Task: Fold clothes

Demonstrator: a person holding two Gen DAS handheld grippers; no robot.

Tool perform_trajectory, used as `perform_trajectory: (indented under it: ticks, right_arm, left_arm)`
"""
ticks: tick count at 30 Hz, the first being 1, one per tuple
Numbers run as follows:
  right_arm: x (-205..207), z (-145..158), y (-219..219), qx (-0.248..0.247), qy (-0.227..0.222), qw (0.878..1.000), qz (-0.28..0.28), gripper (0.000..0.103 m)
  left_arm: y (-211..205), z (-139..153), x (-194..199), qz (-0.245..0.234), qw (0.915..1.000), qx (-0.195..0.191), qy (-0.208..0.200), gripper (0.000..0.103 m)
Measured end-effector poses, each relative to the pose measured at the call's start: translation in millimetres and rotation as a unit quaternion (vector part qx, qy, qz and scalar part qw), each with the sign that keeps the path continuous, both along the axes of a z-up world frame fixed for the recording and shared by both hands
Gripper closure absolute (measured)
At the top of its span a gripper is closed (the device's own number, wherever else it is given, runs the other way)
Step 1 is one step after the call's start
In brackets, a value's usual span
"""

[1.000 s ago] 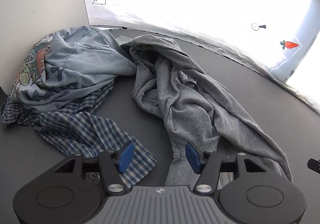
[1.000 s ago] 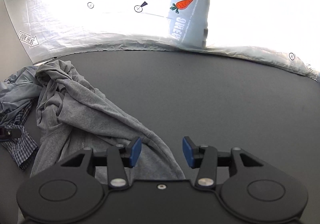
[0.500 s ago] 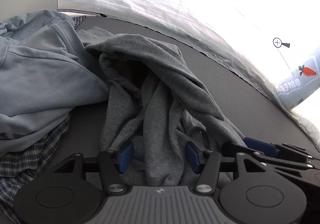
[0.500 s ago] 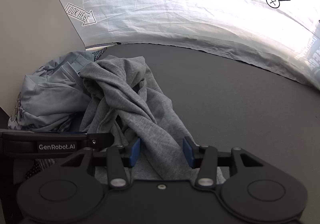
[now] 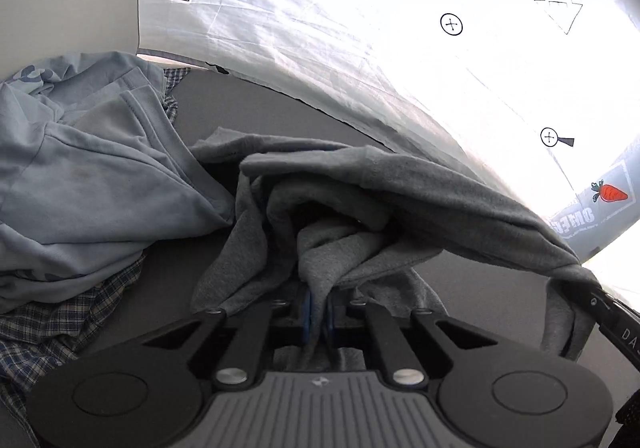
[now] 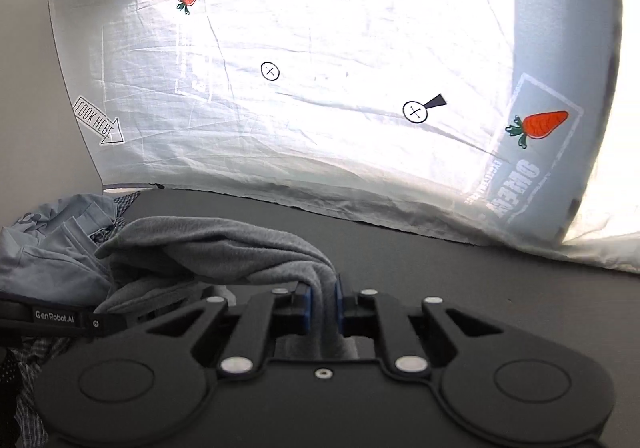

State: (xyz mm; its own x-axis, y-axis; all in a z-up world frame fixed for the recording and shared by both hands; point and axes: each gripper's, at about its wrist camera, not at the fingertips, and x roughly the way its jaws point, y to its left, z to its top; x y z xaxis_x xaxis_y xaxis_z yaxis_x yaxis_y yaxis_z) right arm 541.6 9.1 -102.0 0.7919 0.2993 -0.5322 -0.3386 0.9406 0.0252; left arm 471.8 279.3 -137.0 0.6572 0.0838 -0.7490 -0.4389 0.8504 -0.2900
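Left gripper (image 5: 317, 314): tilted downward; jaws just closed, grey sweatshirt (image 5: 400, 187) pinched between the pads.
Right gripper (image 6: 321, 302): angled less steeply; jaws just closed on another fold of it.
Sweatshirt: stretched between both, above dark tabletop (image 6: 460, 268).
Left edge: blue garment (image 5: 92, 183), plaid shirt (image 5: 72, 320) heaped.
Open room: bare tabletop seen rightward, up to white sheet (image 6: 340, 107).

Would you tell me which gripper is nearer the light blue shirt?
Left. The left gripper is beside the light blue shirt; the right gripper is farther off.
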Motion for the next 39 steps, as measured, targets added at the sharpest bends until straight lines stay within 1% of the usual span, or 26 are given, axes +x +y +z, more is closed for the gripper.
perform_trajectory:
  ticks: [2, 4, 5, 8, 9, 11, 12, 13, 15, 16, 17, 18, 20, 22, 23, 24, 25, 26, 27, 29, 30, 31, 33, 34, 36, 39]
  right_arm:
    - [-13, 18, -53, -0.026, -0.053, 0.995, -0.077, 0.092]
    - [-27, 43, -119, -0.051, -0.103, 0.979, -0.170, 0.093]
    - [-35, 55, -153, -0.053, -0.115, 0.970, -0.208, 0.094]
    - [-69, 82, -267, -0.003, -0.117, 0.952, -0.284, 0.094]
    - [-87, 86, -297, -0.009, -0.123, 0.943, -0.309, 0.094]
    - [-121, 86, -346, -0.053, -0.134, 0.924, -0.355, 0.094]
    - [-137, 86, -371, -0.068, -0.134, 0.914, -0.378, 0.094]
    - [-151, 82, -398, -0.065, -0.128, 0.904, -0.402, 0.094]
    - [-175, 62, -452, -0.049, -0.088, 0.888, -0.448, 0.094]
    - [-187, 50, -475, -0.045, -0.065, 0.881, -0.467, 0.094]
    - [-199, 35, -492, -0.043, -0.037, 0.878, -0.476, 0.094]
    - [-211, 19, -507, -0.042, -0.008, 0.875, -0.482, 0.093]
    - [-231, -11, -520, -0.034, 0.052, 0.879, -0.473, 0.091]
    - [-245, -39, -518, -0.040, 0.114, 0.882, -0.456, 0.086]
    - [-251, -48, -511, -0.045, 0.133, 0.884, -0.446, 0.076]
    - [-256, -55, -504, -0.049, 0.147, 0.886, -0.436, 0.066]
    - [-260, -63, -498, -0.054, 0.161, 0.889, -0.426, 0.060]
    - [-265, -70, -491, -0.058, 0.175, 0.890, -0.416, 0.047]
    - [-269, -74, -483, -0.056, 0.179, 0.894, -0.406, 0.038]
    - [-267, -73, -463, -0.055, 0.173, 0.907, -0.379, 0.031]
    - [-261, -70, -452, -0.056, 0.166, 0.914, -0.366, 0.027]
    - [-253, -66, -440, -0.058, 0.159, 0.920, -0.353, 0.025]
    - [-237, -59, -417, -0.055, 0.140, 0.933, -0.326, 0.019]
    - [-229, -55, -406, -0.051, 0.133, 0.940, -0.309, 0.018]
    - [-207, -50, -387, -0.043, 0.125, 0.954, -0.270, 0.014]
    - [-174, -47, -347, -0.042, 0.125, 0.970, -0.207, 0.012]
  left_arm:
    - [-14, 21, -9, 0.002, 0.9997, 0.019, -0.018, 0.096]
    - [-33, 45, -20, 0.008, 0.9981, 0.050, -0.036, 0.096]
    - [-44, 57, -25, 0.015, 0.9966, 0.069, -0.044, 0.096]
    - [-67, 84, -48, 0.038, 0.9927, 0.094, -0.066, 0.096]
    - [-74, 92, -57, 0.044, 0.9916, 0.097, -0.074, 0.096]
    - [-90, 108, -77, 0.055, 0.9892, 0.103, -0.088, 0.096]
    - [-98, 111, -85, 0.057, 0.9882, 0.111, -0.089, 0.096]
    - [-106, 115, -94, 0.059, 0.9872, 0.118, -0.090, 0.096]
    - [-118, 112, -111, 0.058, 0.9890, 0.111, -0.078, 0.096]
    - [-125, 104, -118, 0.061, 0.9906, 0.105, -0.063, 0.096]
    - [-130, 95, -123, 0.065, 0.9912, 0.106, -0.045, 0.096]
    - [-138, 77, -131, 0.069, 0.9912, 0.112, -0.008, 0.096]
    - [-146, 44, -148, 0.076, 0.9894, 0.109, 0.059, 0.096]
    - [-148, 15, -168, 0.083, 0.9844, 0.096, 0.122, 0.095]
    - [-149, 2, -179, 0.085, 0.9805, 0.089, 0.153, 0.091]
    - [-150, -3, -189, 0.079, 0.9802, 0.085, 0.160, 0.089]
    - [-151, -8, -200, 0.074, 0.9799, 0.082, 0.166, 0.088]
    - [-154, -6, -205, 0.060, 0.9819, 0.085, 0.158, 0.079]
    - [-161, 0, -212, 0.036, 0.9846, 0.097, 0.141, 0.072]
    - [-173, 14, -213, 0.004, 0.9847, 0.134, 0.112, 0.033]
    - [-178, 22, -212, -0.009, 0.9834, 0.153, 0.097, 0.027]
    - [-183, 30, -207, -0.018, 0.9825, 0.168, 0.079, 0.024]
    - [-189, 40, -193, -0.036, 0.9827, 0.172, 0.058, 0.023]
    - [-192, 45, -186, -0.044, 0.9825, 0.175, 0.047, 0.021]
    - [-197, 48, -167, -0.053, 0.9840, 0.166, 0.036, 0.020]
    - [-202, 45, -149, -0.076, 0.9865, 0.142, 0.031, 0.020]
